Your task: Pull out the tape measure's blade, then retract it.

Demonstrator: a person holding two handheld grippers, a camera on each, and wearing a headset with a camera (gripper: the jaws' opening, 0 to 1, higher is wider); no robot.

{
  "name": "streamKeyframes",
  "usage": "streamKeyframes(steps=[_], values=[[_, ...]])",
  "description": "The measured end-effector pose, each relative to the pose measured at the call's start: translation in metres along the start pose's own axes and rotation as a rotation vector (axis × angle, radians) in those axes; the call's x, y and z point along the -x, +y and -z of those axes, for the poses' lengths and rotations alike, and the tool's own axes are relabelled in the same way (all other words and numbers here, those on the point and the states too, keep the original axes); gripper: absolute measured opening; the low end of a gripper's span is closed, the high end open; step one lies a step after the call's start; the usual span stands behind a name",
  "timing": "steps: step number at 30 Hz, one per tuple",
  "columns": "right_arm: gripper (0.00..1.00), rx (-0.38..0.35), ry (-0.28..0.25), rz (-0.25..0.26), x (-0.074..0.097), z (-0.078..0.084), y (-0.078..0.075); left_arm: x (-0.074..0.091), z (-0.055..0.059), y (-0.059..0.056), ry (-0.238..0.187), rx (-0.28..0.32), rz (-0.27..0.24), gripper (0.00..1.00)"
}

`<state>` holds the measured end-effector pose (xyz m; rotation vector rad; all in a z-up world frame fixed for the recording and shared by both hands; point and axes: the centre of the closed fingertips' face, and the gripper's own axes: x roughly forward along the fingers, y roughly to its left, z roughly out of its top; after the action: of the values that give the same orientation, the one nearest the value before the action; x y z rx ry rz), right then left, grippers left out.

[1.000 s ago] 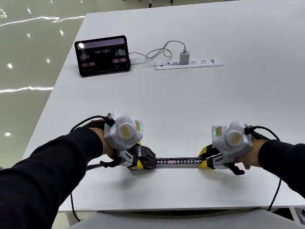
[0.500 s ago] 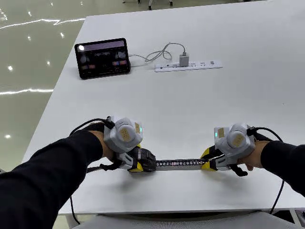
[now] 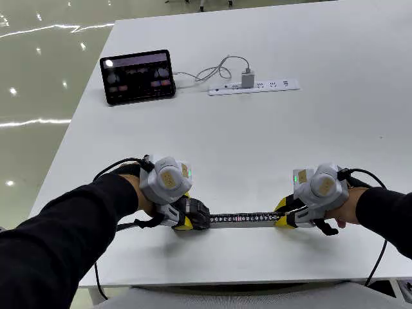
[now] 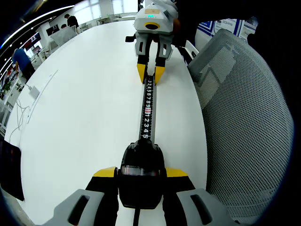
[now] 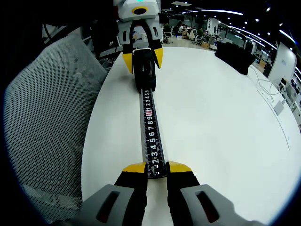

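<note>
Left gripper (image 4: 141, 172): closed on the tape measure case (image 4: 141, 157), with the black body clamped between the yellow tips.
Right gripper (image 5: 157, 168): closed on the blade (image 5: 149, 123), pinched at its free end.
Tape location: laid flat on the white table (image 3: 257, 148) near the front edge, with the blade stretched between the two grippers.
Handling: case is judged hard and compact, safely squeezed at the sides. Blade is judged thin, springy and sharp-edged, best pinched at the hook end.
Pose: both forearms are held low, grippers pointed at each other, well apart.
</note>
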<state>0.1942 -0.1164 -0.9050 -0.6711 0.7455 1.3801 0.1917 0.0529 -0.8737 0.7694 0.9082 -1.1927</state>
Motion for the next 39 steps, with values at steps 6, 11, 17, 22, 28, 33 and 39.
streamKeyframes(steps=[6,11,17,22,28,33,39], values=[[0.11,-0.01,0.001,0.002,0.004,0.004,-0.002,0.0,0.0,0.0,-0.005,0.003,-0.002,0.32],[0.11,-0.013,0.007,0.002,0.007,0.009,-0.003,0.0,-0.001,0.0,-0.005,0.003,0.0,0.32],[0.11,-0.015,0.009,0.006,0.009,0.012,-0.003,0.0,-0.001,-0.001,-0.004,0.002,0.0,0.32],[0.11,-0.013,0.013,0.008,0.011,0.014,-0.003,0.0,-0.001,-0.001,-0.004,0.002,0.001,0.32],[0.11,-0.019,0.016,0.009,0.014,0.019,-0.004,0.0,-0.001,-0.001,-0.005,0.002,0.001,0.32],[0.11,-0.031,0.009,0.015,0.016,0.022,-0.005,0.0,-0.001,-0.001,-0.005,0.003,0.001,0.32],[0.11,-0.025,0.02,0.014,0.019,0.026,-0.005,0.0,-0.001,-0.002,-0.007,0.003,0.0,0.32]])
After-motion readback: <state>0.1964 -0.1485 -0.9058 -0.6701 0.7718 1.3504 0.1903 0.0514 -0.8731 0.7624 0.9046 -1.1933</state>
